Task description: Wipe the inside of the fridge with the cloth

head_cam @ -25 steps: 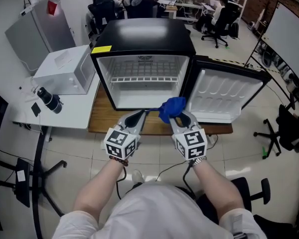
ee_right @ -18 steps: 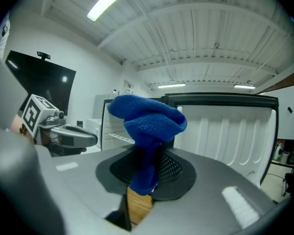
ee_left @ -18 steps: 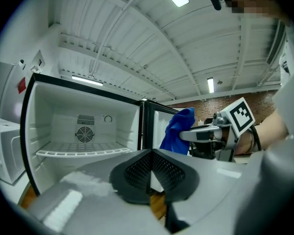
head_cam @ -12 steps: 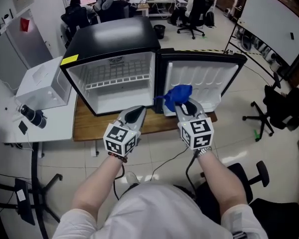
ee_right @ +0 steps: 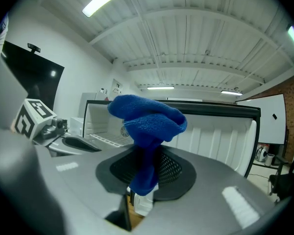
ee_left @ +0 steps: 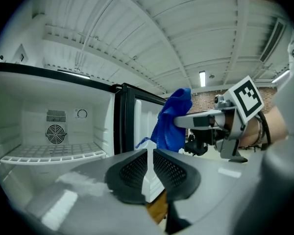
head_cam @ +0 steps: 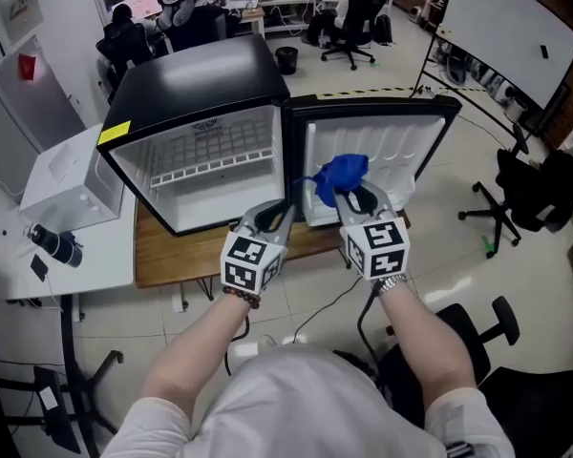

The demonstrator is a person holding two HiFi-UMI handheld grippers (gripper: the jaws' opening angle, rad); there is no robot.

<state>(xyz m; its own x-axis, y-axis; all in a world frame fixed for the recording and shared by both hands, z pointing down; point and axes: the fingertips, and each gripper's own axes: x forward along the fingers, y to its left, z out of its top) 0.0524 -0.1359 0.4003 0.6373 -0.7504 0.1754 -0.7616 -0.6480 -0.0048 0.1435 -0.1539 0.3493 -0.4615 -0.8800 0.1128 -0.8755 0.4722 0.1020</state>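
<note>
Okay, fridge (head_cam: 196,74) sits on a wooden table (head_cam: 172,256) with its door (head_cam: 382,141) swung wide open to the right, so the white interior and wire shelf (head_cam: 210,165) are exposed for wiping.

Grip: right gripper (head_cam: 353,194) is clamped on the blue cloth (head_cam: 341,174). Jaws are part-closed and the pads pinch the lower bunch of fabric. The rest puffs up above the tips in a loose wad. It is likely held that way so a soft mass meets the walls first, not the hard jaw tips.

The cloth is in the air on the near side of the fridge, in front of the door's inner face. It touches no surface as far as the views show.

Other side: left gripper (head_cam: 279,213) is just left of the right one and about level with it, aimed at the hinge-side edge of the opening. Its jaws have just been opening and stand only a thin slit apart. Nothing is between them and they touch nothing. It is probably kept free to steady the door or take a share of the cloth, but that is a guess.

Both grippers point roughly level toward the cabinet. Wiping has not begun by the look of it. The cloth has to go left and farther in to reach the interior.
</note>
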